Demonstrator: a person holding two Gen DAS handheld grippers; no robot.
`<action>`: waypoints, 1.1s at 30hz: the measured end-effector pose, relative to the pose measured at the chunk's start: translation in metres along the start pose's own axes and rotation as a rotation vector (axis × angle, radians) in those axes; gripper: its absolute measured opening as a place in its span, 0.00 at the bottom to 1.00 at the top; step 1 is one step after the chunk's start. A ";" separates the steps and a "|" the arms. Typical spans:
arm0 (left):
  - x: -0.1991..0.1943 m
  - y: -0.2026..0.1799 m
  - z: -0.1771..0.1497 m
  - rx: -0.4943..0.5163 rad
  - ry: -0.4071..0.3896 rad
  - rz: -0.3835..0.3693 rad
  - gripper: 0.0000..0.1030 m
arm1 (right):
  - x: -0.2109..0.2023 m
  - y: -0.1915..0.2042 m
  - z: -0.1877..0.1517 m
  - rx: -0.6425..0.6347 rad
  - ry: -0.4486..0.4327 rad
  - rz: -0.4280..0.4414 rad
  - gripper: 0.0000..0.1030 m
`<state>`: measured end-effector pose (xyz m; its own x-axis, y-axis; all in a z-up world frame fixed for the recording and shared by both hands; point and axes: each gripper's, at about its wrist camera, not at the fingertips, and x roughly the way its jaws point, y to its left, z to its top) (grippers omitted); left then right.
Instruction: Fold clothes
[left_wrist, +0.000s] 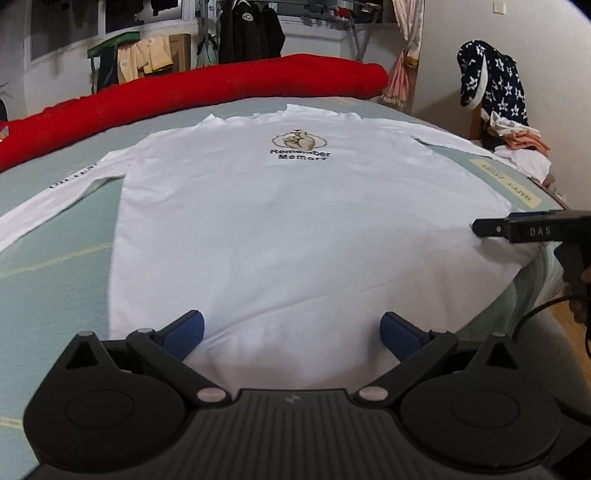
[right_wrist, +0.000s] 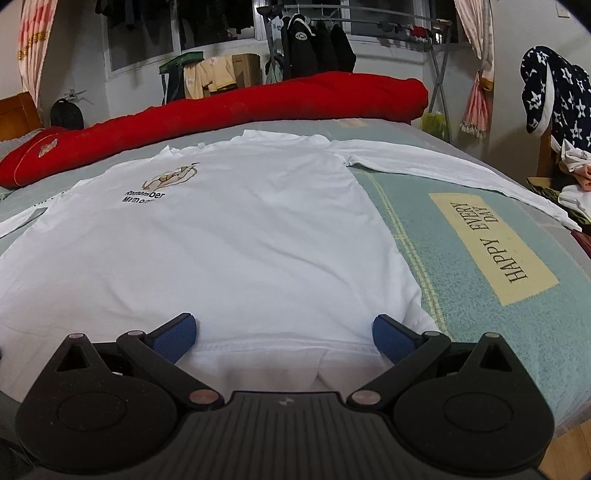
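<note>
A white long-sleeved shirt (left_wrist: 288, 221) with a "Remember Memory" print lies flat and face up on the bed, both sleeves spread out to the sides. My left gripper (left_wrist: 291, 332) is open at the shirt's bottom hem, blue pads wide apart with cloth between them. My right gripper (right_wrist: 282, 334) is also open at the hem near the shirt's (right_wrist: 221, 251) right bottom corner. From the left wrist view the right gripper (left_wrist: 480, 227) shows side-on at the shirt's right edge.
The bed has a pale green cover (right_wrist: 480, 295) with a "HAPPY EVERY DAY" patch. A rolled red blanket (left_wrist: 184, 96) lies along the far side. A chair with a star-patterned garment (left_wrist: 491, 81) and piled clothes stands at the right. A clothes rack (right_wrist: 314, 48) stands behind.
</note>
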<state>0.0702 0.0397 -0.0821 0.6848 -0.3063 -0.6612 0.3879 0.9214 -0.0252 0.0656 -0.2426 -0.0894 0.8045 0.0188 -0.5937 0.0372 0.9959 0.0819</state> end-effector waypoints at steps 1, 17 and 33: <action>-0.002 0.001 0.001 -0.002 0.001 0.006 0.98 | 0.001 0.001 0.001 0.001 0.004 -0.005 1.00; -0.001 -0.002 0.008 -0.013 -0.023 -0.003 0.98 | -0.020 0.025 0.031 -0.032 -0.025 0.011 1.00; -0.022 0.010 -0.006 -0.016 0.009 0.022 0.98 | 0.004 0.078 0.010 -0.135 0.091 0.130 1.00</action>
<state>0.0550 0.0577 -0.0723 0.6873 -0.2840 -0.6686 0.3632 0.9314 -0.0223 0.0777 -0.1660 -0.0780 0.7402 0.1493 -0.6556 -0.1478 0.9873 0.0579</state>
